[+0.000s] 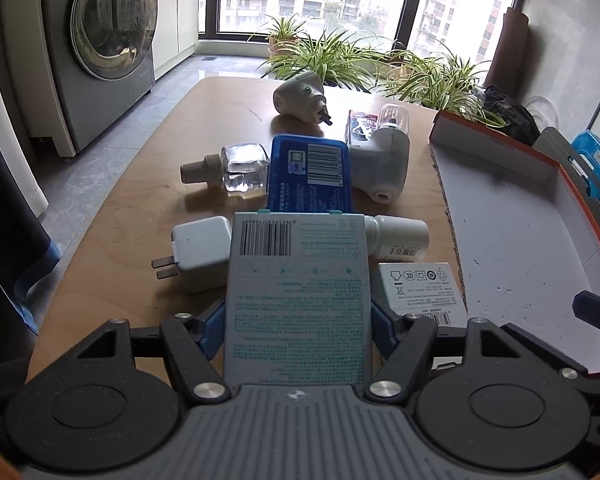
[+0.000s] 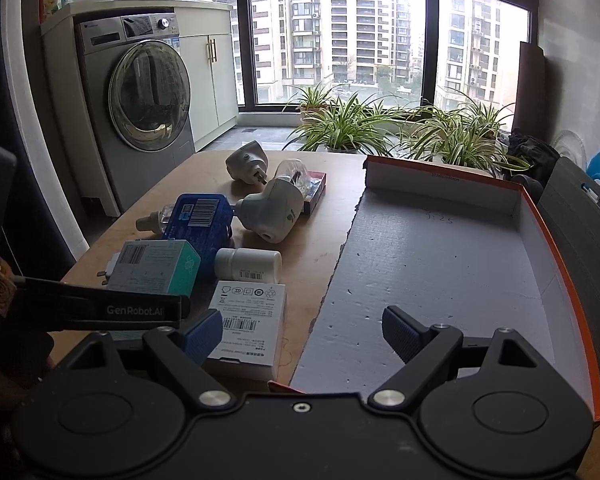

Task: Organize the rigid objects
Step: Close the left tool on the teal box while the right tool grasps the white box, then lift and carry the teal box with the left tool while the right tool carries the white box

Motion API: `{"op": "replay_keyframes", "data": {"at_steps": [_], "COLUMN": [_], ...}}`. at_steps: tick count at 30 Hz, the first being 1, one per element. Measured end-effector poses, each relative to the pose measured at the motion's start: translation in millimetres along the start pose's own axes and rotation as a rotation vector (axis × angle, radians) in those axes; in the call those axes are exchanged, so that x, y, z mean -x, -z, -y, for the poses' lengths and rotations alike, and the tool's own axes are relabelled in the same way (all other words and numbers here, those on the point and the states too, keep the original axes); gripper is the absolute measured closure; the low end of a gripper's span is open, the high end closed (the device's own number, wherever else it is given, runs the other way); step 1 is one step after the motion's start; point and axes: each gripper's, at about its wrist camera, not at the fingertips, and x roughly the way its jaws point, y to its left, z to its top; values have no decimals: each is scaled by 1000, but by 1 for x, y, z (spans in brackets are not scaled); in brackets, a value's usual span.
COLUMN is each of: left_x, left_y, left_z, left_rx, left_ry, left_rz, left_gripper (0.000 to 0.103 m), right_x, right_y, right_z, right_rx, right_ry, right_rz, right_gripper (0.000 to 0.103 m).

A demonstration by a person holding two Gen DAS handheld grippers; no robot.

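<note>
My left gripper (image 1: 298, 320) is shut on a grey-and-teal carton (image 1: 298, 288), also seen in the right wrist view (image 2: 152, 266), held just above the wooden table (image 1: 140, 216). My right gripper (image 2: 300, 336) is open and empty over the near left edge of the orange-rimmed box lid (image 2: 440, 272), which is empty inside. On the table lie a white charger plug (image 1: 200, 254), a blue box (image 1: 310, 172), a glass bottle (image 1: 236, 168), a white pill bottle (image 1: 400, 238), a white labelled box (image 2: 248, 328) and two grey plug-in devices (image 1: 380, 164) (image 1: 300, 96).
A small red box (image 2: 314, 192) lies behind the grey device. Potted plants (image 2: 348, 128) stand past the table's far edge. A washing machine (image 2: 140, 108) stands at the left. A dark chair (image 2: 576, 216) is beyond the lid on the right.
</note>
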Motion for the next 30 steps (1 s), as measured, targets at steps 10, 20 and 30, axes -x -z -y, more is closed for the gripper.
{"op": "replay_keyframes", "data": {"at_steps": [10, 20, 30], "left_x": [32, 34, 41], "left_y": [0, -3, -20], "left_z": [-31, -39, -10], "left_rx": [39, 54, 9], "left_ry": [-43, -37, 21], "left_rz": [57, 65, 102], "left_gripper": [31, 31, 31], "right_x": [-45, -63, -4], "right_y": [-12, -8, -35], "right_z": [-35, -32, 13], "right_rx": [77, 34, -38], "right_ry": [-66, -83, -19], "right_rz": [-108, -177, -11], "right_gripper": [1, 32, 32]}}
